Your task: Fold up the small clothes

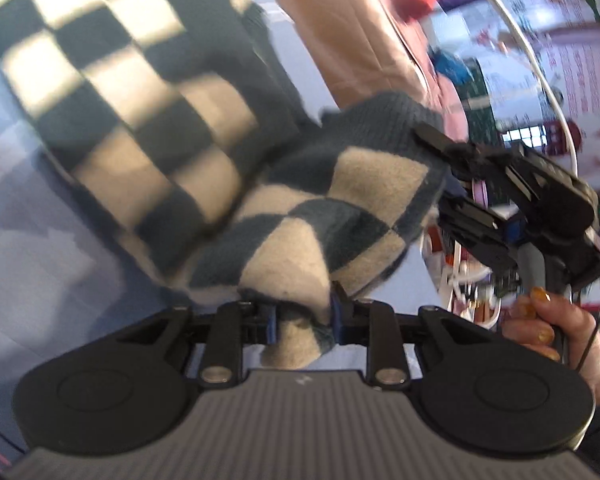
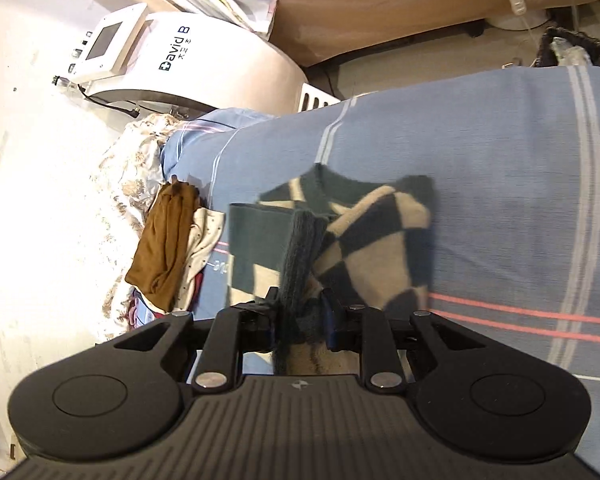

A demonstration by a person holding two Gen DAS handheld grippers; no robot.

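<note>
Both tools grip the checked sweater: left tool (image 1: 303, 320) pinches a cream-and-teal edge, right tool (image 2: 300, 320) its ribbed hem. I judge folding barely begun; the sweater (image 2: 340, 236) hangs bunched above the bed (image 2: 500, 152), folded clothes (image 2: 168, 240) beside it.

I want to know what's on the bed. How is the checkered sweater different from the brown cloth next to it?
The sweater has dark green and cream squares; the brown cloth is one plain colour. The sweater is pinched in the right hand-held gripper and lifted, while the brown cloth lies untouched on a pile at the edge of the blue sheet. The sweater looks thick and fuzzy; the brown cloth looks thin and smooth. Both are soft clothes.
</note>
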